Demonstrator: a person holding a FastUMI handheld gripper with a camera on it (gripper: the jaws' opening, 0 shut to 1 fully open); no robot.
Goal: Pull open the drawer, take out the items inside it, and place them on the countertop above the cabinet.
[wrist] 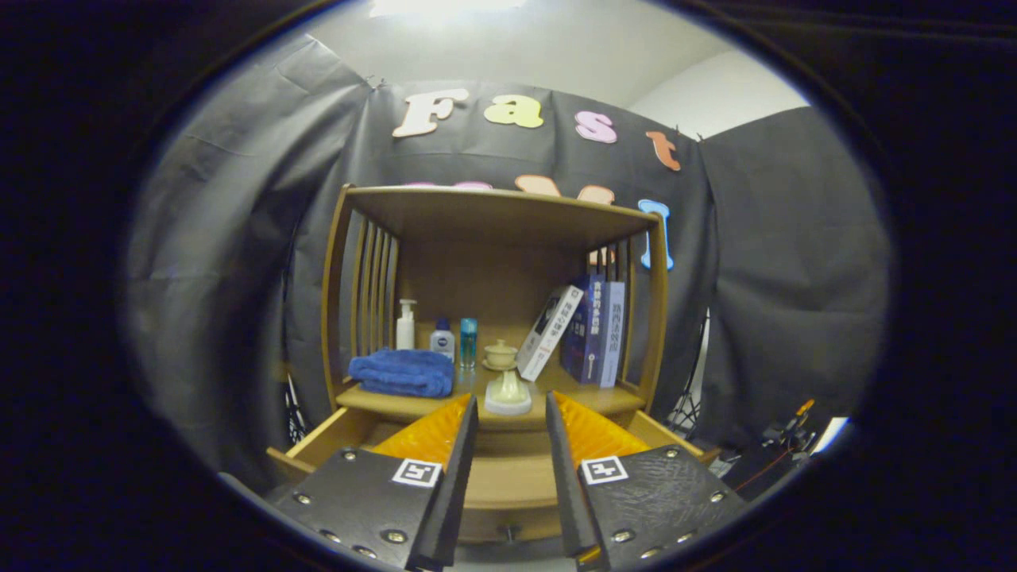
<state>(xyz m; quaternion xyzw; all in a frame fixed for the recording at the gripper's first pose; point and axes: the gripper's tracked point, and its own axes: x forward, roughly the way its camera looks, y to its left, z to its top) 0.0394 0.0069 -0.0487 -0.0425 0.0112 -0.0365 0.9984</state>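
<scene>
Item: wooden cabinet (493, 214) with slatted sides, an open shelf bay and one drawer (334, 435) below it. Drawer: pulled out toward the camera, its side walls and front panel visible beneath the fingers; a small knob (508, 531) shows on the front, low between the fingers. Drawer interior: mostly hidden behind the gripper (511, 413), so any remaining contents cannot be told. Countertop (381, 400) above the drawer holds: a folded blue towel (403, 372) at the near edge; behind it a white pump bottle (406, 323), a small white bottle with a dark cap (442, 339) and a slim teal bottle (469, 342); a pale lidded cup (500, 354) mid-shelf; a pale cone-shaped ceramic piece (508, 392) at the front edge, just beyond the fingertips; a white book (550, 331) leaning on upright blue books (594, 327). Gripper: jaws apart with nothing between them, held above the open drawer. Status, as judged: opening step done; the ceramic piece sits where a freshly placed item would; which shelf items came from the drawer cannot be told; what remains depends on the hidden drawer interior.
</scene>
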